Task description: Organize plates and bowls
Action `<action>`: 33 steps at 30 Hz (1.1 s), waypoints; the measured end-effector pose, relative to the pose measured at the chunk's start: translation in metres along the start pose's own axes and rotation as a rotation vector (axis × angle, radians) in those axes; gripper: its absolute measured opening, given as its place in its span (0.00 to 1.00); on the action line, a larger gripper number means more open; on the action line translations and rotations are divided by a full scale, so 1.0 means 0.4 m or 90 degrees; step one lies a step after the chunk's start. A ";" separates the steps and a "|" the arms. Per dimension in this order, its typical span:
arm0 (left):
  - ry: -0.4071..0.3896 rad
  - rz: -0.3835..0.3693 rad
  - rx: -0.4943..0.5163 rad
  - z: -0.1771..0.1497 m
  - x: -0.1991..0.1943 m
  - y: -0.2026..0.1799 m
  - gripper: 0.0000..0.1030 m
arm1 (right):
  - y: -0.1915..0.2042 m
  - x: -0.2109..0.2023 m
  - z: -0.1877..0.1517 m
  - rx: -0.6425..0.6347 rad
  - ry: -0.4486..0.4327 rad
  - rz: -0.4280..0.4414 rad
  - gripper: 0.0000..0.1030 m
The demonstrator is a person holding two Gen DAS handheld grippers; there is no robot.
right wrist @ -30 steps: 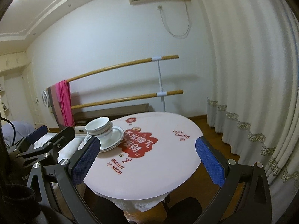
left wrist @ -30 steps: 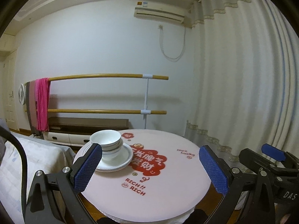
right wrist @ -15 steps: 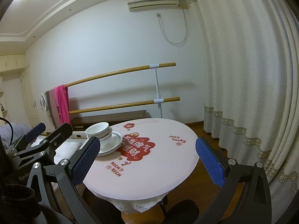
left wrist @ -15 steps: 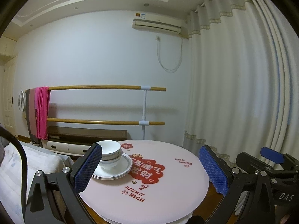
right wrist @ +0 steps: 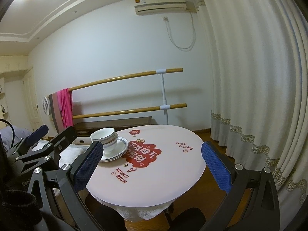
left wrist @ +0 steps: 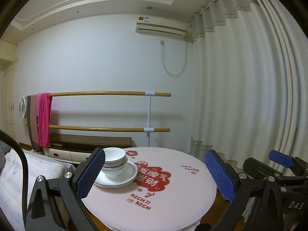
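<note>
The white china bowls (left wrist: 113, 158) with thin grey rims sat nested, one inside another, on top of the stacked round white plates (left wrist: 123, 179). That pile was ahead of my left gripper (left wrist: 156, 175), just past its left blue pad, on the round pink table (left wrist: 173, 202) with red writing. From my right gripper (right wrist: 152, 165) the same pile (right wrist: 107, 144) was ahead and to the left.

I held both grippers back from the table. Each one was spread wide with nothing in it. My right gripper showed at the right edge of the left view, beside the long white curtain (left wrist: 240, 96).

I saw no other dish on the table. So I think the tidying was done, or almost done. I could not tell if the pile had to go somewhere else.
</note>
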State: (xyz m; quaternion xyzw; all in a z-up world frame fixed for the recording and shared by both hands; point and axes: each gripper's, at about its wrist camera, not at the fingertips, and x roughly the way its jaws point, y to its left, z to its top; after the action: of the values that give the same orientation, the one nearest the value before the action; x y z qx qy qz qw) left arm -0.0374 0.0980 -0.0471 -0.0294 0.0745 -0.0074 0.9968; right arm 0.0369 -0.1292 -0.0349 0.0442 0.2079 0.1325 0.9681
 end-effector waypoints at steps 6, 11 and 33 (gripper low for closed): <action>0.010 -0.003 0.001 -0.010 0.016 -0.004 0.99 | -0.001 0.003 -0.005 0.003 -0.001 -0.001 1.00; 0.016 0.000 0.000 -0.014 0.035 -0.005 0.99 | 0.000 0.012 -0.010 0.005 0.007 -0.001 1.00; 0.011 0.004 0.001 -0.024 0.037 -0.005 0.99 | -0.001 0.017 -0.009 0.005 0.007 -0.002 1.00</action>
State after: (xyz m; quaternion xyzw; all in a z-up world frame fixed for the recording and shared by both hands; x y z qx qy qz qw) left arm -0.0243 0.0950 -0.0586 -0.0287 0.0832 -0.0043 0.9961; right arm 0.0414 -0.1276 -0.0408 0.0470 0.2140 0.1305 0.9669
